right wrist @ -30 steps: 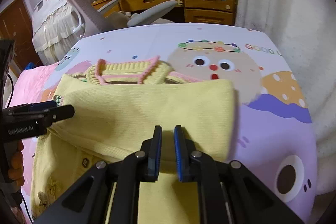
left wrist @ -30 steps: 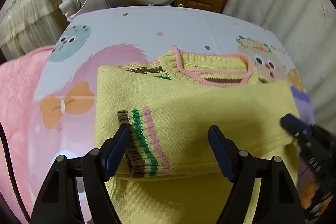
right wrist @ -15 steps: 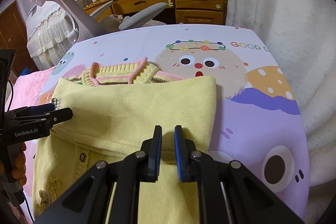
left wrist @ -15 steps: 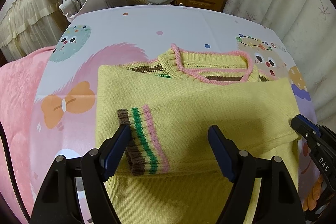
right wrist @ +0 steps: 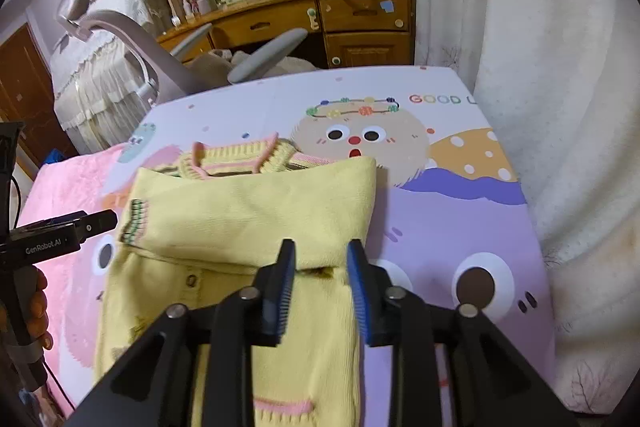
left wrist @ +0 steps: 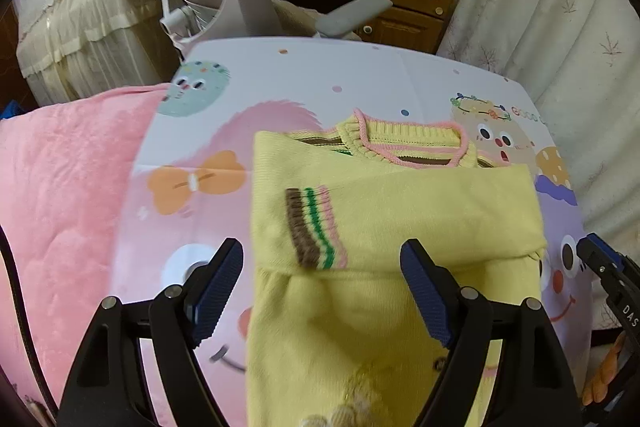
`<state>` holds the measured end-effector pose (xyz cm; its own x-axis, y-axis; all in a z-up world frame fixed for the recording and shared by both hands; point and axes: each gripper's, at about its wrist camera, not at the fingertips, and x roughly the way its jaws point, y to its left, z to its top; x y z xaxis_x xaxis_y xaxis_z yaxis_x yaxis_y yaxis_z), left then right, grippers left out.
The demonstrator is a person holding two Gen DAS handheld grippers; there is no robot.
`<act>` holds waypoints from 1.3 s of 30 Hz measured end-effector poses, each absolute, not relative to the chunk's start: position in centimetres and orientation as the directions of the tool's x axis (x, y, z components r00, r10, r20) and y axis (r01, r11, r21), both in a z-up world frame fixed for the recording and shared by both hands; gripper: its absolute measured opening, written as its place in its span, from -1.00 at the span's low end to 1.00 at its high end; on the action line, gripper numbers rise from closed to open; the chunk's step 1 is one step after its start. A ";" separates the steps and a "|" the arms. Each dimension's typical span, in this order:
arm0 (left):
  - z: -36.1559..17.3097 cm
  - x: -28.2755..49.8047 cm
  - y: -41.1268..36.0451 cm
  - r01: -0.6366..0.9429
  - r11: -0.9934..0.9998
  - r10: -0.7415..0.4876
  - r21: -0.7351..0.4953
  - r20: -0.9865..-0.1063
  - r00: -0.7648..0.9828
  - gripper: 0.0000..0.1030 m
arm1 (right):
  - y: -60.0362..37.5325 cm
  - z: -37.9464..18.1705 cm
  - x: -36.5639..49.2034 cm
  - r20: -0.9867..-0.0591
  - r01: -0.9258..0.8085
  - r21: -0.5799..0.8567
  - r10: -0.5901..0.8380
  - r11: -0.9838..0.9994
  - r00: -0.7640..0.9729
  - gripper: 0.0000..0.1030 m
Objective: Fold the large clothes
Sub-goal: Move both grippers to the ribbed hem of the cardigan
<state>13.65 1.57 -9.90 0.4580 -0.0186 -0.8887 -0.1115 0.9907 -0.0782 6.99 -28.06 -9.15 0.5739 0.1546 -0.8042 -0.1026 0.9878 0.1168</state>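
Note:
A yellow knit sweater (left wrist: 400,227) with a pink-edged collar (left wrist: 412,139) lies flat on the cartoon-print bed sheet (left wrist: 320,79). One sleeve is folded across the chest; its striped cuff (left wrist: 316,227) rests near the sweater's left side. My left gripper (left wrist: 322,283) is open and empty, hovering above the sweater's middle. My right gripper (right wrist: 320,287) is open and empty above the sweater's right part (right wrist: 256,211), just behind the folded sleeve's edge. The left gripper also shows at the left edge of the right wrist view (right wrist: 92,223).
A pink quilt (left wrist: 60,207) covers the bed's left side. A grey office chair (right wrist: 168,67) and a wooden desk (right wrist: 320,23) stand beyond the bed's far edge. A white curtain (right wrist: 560,107) hangs along the right side.
My right gripper has opened and let go of the sleeve. Both grippers have pulled back and risen away from the sweater. The sleeve stays folded across the chest.

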 end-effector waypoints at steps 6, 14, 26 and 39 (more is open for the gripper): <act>-6.7 10.1 2.5 -0.158 0.982 -0.015 -0.107 -0.870 0.493 0.59 | -28.1 -6.8 4.6 -0.785 -0.142 0.124 0.184 0.982 0.591 -0.27; -4.2 4.6 3.0 -0.207 0.973 0.026 -0.107 -0.833 0.552 0.89 | -27.3 -5.4 1.0 -0.778 -0.222 0.110 0.223 0.969 0.588 -0.23; -6.5 -1.4 5.1 -0.158 0.977 -0.049 -0.147 -0.865 0.499 0.89 | -26.8 -7.4 -4.0 -0.820 -0.235 0.077 0.196 0.969 0.538 -0.07; -14.4 -4.5 6.0 -0.114 0.978 -0.122 -0.173 -0.925 0.361 0.87 | -27.7 -13.4 -8.5 -0.893 -0.149 0.090 0.146 0.985 0.425 -0.07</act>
<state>-4.53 5.97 -14.43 0.3607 -0.1218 -0.9247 -0.1144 0.9782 -0.1735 -8.49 -27.67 -13.36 0.4253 0.1462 -0.8932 -0.1494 0.9847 0.0901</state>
